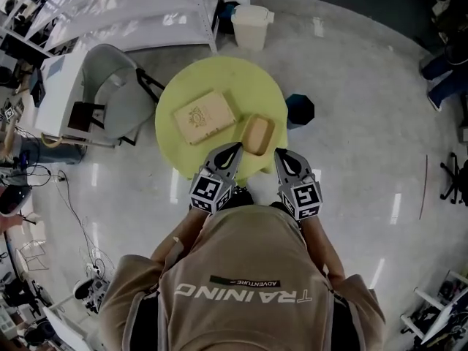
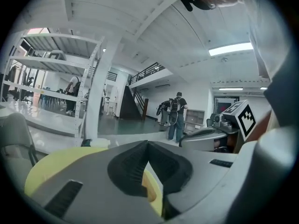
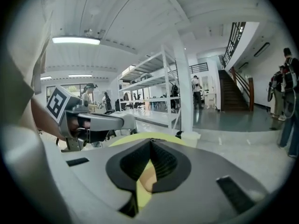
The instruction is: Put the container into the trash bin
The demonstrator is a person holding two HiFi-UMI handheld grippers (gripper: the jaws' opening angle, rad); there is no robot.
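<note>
Two units: left gripper (image 1: 235, 147) and right gripper (image 1: 279, 153), both pressed together, empty, at yellow table (image 1: 219, 79) near edge; tan container (image 1: 257, 134) just beyond; trash bin (image 1: 251, 25) far off.

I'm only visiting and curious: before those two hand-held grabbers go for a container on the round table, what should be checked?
1. Container in reach: the small tan container lies on the yellow table, just ahead of both grippers. Ok.
2. Left gripper ready to grasp: fingers closed, nothing between them. Not ok.
3. Right gripper ready to grasp: fingers closed, empty. Not ok.
4. Trash bin located: it stands on the floor beyond the table. Ok.
5. Bin mouth open: cannot tell.
6. Right target: a larger flat box also lies on the table. Cannot tell.
</note>
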